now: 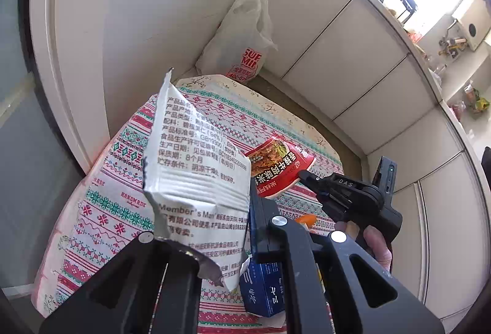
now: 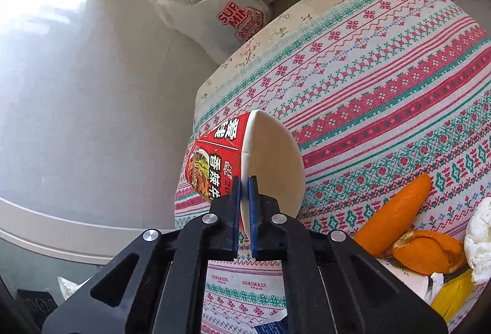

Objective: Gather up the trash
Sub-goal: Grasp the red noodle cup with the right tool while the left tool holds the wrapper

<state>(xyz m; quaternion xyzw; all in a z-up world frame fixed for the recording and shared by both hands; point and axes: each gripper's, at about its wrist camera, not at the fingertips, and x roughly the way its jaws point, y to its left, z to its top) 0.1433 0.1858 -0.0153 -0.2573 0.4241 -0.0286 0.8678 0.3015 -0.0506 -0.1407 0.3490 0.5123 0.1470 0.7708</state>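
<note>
Red-printed paper, the noodle cup (image 2: 227, 162) is lying tipped on its side over the patterned tablecloth (image 2: 383, 82), its axis running across the table, white mouth facing the orange peels (image 2: 399, 211) and base toward the table edge. The right gripper (image 2: 244, 199) is clamping its rim wall, one blue pad inside, one outside. Above the same cloth, the left gripper (image 1: 214, 248) is pinching a torn white wrapper (image 1: 196, 162) standing upright. A white plastic bag (image 1: 242, 39) is sitting beyond the table's far edge.
</note>
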